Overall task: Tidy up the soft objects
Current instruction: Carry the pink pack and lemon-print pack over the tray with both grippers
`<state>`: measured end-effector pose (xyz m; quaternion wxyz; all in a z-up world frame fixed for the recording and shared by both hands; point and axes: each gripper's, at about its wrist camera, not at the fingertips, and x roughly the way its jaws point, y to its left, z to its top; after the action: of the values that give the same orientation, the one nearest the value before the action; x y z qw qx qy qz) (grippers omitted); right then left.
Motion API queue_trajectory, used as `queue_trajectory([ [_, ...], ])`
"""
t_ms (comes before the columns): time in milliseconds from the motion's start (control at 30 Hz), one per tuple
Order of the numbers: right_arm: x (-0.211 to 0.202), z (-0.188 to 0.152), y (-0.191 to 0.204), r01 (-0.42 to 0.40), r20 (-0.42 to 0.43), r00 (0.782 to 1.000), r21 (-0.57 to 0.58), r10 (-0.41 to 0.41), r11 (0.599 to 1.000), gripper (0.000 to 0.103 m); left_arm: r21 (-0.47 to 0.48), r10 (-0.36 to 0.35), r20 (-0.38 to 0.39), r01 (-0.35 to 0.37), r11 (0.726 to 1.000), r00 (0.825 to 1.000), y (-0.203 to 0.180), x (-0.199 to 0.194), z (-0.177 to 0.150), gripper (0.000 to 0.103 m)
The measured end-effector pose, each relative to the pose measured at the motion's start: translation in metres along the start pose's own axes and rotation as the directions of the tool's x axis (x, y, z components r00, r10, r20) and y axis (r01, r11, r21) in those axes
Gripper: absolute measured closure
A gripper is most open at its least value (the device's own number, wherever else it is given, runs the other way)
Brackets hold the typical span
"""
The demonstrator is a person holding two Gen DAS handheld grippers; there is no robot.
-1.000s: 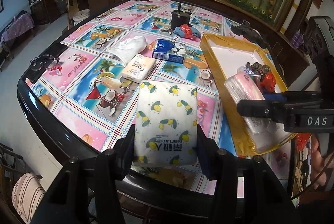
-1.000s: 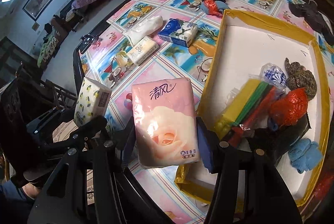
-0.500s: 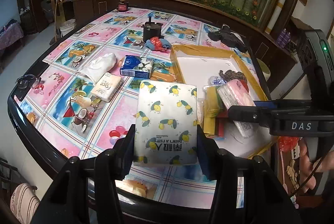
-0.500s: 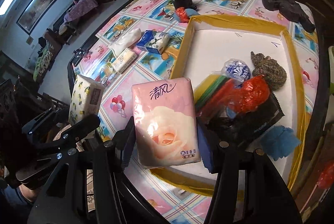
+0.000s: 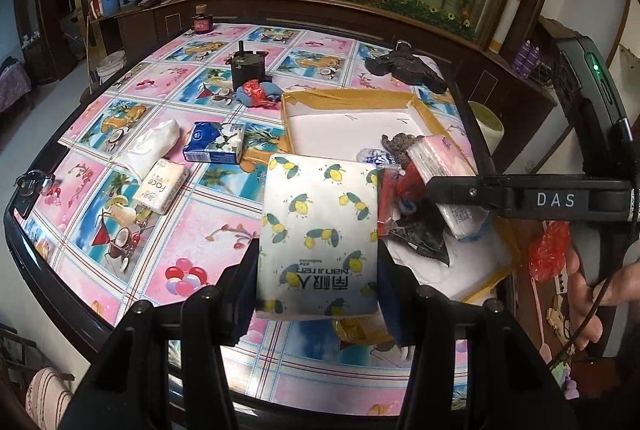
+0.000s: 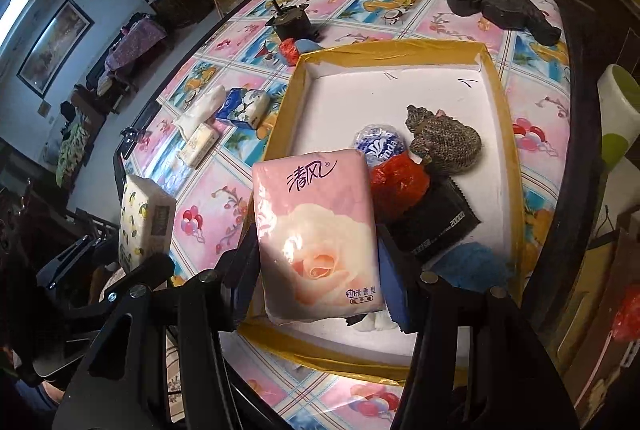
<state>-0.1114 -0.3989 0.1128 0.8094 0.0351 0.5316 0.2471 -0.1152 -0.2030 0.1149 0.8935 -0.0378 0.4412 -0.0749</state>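
On the left of the counter [image 5: 192,230], with its picture-patterned cloth, three packs lie loose and well apart from both claws: a white soft pack [image 5: 148,145], a small cream tissue pack [image 5: 162,185] just beside it, and a blue tissue pack [image 5: 216,141].

The left claw [image 5: 318,270] is closed part-way on a lemon-print tissue pack [image 5: 320,234], which stands upright between its fingers, above the counter and just left of the tray's near corner. A second ago this pack hung over the counter edge with the tray well off to the right; now the tray sits close behind it.

The yellow-rimmed tray [image 6: 400,47] holds a blue-and-white pack [image 6: 378,145], a red bag [image 6: 398,183], a knitted brown piece [image 6: 444,141], a black packet [image 6: 436,222] and a blue cloth [image 6: 468,266].

The right claw [image 6: 318,270] is likewise clamped part-way on a pink rose-print tissue pack [image 6: 318,242], held over the tray's near-left part. Earlier it hung over the counter outside the tray's left rim.
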Motion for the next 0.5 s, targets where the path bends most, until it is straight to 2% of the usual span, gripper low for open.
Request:
queue_trajectory([
  [500,0.001,0.025,-0.029,0.047,0.010,0.999,0.020,-0.047,0.999,0.049,0.067,-0.044,-0.058,0.048,0.997,0.997,-0.039,0.036,0.022,0.051],
])
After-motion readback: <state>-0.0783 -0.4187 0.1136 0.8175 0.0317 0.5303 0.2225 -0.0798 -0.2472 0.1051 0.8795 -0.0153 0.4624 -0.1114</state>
